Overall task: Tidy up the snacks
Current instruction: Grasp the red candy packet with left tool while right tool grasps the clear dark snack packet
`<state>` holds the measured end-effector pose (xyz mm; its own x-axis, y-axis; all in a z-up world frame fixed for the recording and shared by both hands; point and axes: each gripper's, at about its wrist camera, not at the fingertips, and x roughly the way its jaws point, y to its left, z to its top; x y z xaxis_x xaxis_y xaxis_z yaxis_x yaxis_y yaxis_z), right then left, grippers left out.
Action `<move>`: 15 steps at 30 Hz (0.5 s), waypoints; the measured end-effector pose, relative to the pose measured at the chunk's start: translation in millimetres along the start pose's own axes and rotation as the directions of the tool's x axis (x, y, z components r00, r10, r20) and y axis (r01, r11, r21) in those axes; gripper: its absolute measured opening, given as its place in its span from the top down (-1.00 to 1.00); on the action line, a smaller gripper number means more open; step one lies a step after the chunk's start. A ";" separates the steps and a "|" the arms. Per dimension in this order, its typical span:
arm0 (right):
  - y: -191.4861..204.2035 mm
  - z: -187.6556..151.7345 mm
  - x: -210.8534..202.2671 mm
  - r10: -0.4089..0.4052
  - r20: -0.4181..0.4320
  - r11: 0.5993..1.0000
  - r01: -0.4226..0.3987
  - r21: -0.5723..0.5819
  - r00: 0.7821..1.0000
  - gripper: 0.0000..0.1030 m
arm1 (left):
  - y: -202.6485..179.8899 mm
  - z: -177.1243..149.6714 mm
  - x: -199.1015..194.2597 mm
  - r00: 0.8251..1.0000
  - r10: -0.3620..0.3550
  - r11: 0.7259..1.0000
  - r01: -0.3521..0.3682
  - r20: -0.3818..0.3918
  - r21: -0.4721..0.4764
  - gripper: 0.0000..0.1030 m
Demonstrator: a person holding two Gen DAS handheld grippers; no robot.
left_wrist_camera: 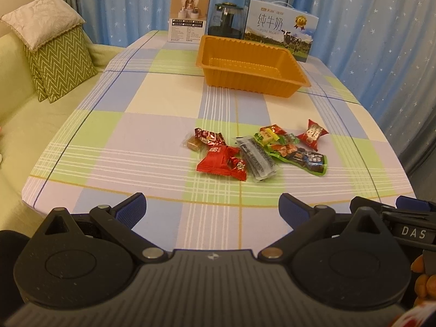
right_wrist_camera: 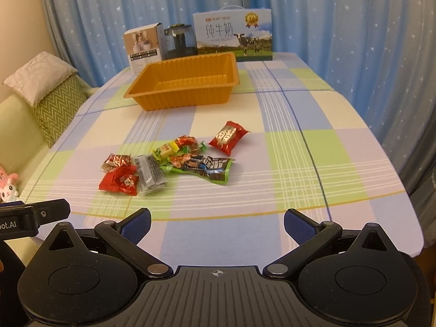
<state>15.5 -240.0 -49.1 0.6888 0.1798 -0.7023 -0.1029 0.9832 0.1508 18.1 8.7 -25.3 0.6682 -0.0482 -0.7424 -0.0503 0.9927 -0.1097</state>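
Both hand-held tools are held at the near edge of the checked tablecloth (left_wrist_camera: pixel 163 103), and nothing is gripped by either: the left gripper (left_wrist_camera: pixel 212 209) is spread wide, its blue pads (left_wrist_camera: pixel 130 209) far apart, and the right gripper (right_wrist_camera: pixel 217 224) is spread just as wide. The snacks (left_wrist_camera: pixel 256 151) are gathered in a loose heap in the middle of the table, well ahead of both tools; a red packet (left_wrist_camera: pixel 220 162), a grey sachet (left_wrist_camera: pixel 257 160) and a green-edged dark pouch (left_wrist_camera: pixel 302 158) are seen overlapping there, while one red wrapped sweet (right_wrist_camera: pixel 228 137) lies a little apart on the right side. The orange tray (left_wrist_camera: pixel 286 81) (ribbed and with nothing in it) is set beyond the heap, with a milk carton (left_wrist_camera: pixel 280 28), a dark jar (left_wrist_camera: pixel 225 20) and a white box (left_wrist_camera: pixel 188 19) lined up behind it, in front of blue star curtains (right_wrist_camera: pixel 354 21).
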 end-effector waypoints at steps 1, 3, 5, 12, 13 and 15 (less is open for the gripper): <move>0.0 -0.5 2.5 0.000 0.003 1.000 0.000 0.000 1.000 -1.00 | 2.2 0.2 3.7 1.000 -0.001 1.000 0.001 -0.003 -0.003 -0.99; 0.1 -0.8 8.4 0.004 0.003 1.000 -0.004 0.000 1.000 -1.00 | 7.0 1.4 11.3 1.000 -0.005 1.000 0.005 -0.009 -0.009 -0.97; 0.2 0.0 13.8 0.004 0.007 1.000 -0.004 0.001 1.000 -0.99 | 11.3 3.5 20.1 1.000 -0.012 1.000 0.011 -0.019 -0.015 -0.88; 7.1 5.5 37.9 0.033 0.010 0.999 -0.033 -0.010 0.999 -0.99 | 19.9 15.7 51.2 0.998 -0.062 0.998 0.062 -0.033 -0.005 -0.65; 8.8 6.8 41.8 0.039 0.009 0.999 -0.038 -0.014 0.999 -0.86 | 20.1 18.1 55.5 0.997 -0.066 0.998 0.066 -0.035 0.003 -0.62; 12.0 9.6 51.8 0.044 -0.005 0.999 -0.044 -0.018 0.999 -0.63 | 20.6 23.0 63.4 0.997 -0.074 0.997 0.074 -0.029 0.026 -0.59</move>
<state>56.8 -219.2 -77.0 0.6801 0.2226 -0.6985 -0.1461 0.9748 0.1684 76.5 28.6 -59.5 0.6479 -0.1243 -0.7515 0.0187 0.9889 -0.1474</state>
